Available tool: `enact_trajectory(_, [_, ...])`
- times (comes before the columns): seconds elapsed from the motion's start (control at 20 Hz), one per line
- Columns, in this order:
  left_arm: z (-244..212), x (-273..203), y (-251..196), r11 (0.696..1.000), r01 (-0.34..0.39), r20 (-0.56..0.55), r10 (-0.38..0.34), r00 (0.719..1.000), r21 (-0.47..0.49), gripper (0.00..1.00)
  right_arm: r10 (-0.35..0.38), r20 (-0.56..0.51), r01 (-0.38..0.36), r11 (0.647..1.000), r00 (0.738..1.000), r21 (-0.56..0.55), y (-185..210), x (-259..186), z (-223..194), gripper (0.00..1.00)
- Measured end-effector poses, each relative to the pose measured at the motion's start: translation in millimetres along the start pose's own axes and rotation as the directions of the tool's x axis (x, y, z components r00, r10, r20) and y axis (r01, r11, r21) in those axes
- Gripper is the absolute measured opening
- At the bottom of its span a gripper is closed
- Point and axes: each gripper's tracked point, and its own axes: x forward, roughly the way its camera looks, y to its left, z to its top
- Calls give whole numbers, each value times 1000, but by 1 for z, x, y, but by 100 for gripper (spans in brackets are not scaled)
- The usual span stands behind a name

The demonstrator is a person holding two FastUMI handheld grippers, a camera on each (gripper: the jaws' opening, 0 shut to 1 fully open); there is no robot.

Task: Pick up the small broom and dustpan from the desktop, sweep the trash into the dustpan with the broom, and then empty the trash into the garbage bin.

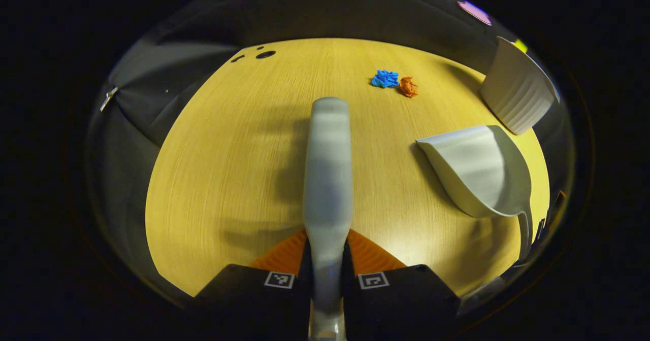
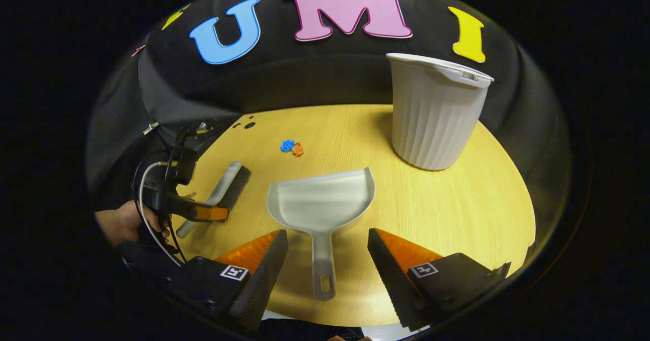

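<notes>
My left gripper (image 1: 327,252) is shut on the small grey broom (image 1: 327,178), which sticks out forward over the wooden desktop (image 1: 228,178). In the right gripper view the same gripper (image 2: 205,213) holds the broom (image 2: 223,183) at the left, with a hand (image 2: 119,224) behind it. The grey dustpan (image 2: 320,201) lies flat on the desk with its handle pointing at me. My right gripper (image 2: 327,247) stands open, one finger on each side of that handle, touching neither side. Blue trash (image 2: 287,145) and orange trash (image 2: 298,150) lie together beyond the pan.
A white ribbed garbage bin (image 2: 434,112) stands upright at the back right of the desktop (image 2: 457,214). In the left gripper view the dustpan (image 1: 477,171), the bin (image 1: 515,95) and the trash (image 1: 393,81) lie to the right. Small holes (image 1: 265,55) mark the desk's far edge.
</notes>
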Motion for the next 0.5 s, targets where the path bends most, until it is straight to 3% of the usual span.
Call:
enact_trajectory(0.25, [5,-8,-2,999,37,68,-36,997,-20,27,-2,-134,-1,1000,991,-25,1,29,-26,99])
enact_trajectory(0.5, [9,-52,11,1000,27,189,-24,982,-9,25,-27,-188,19,999,982,-46,-9,45,-37,99])
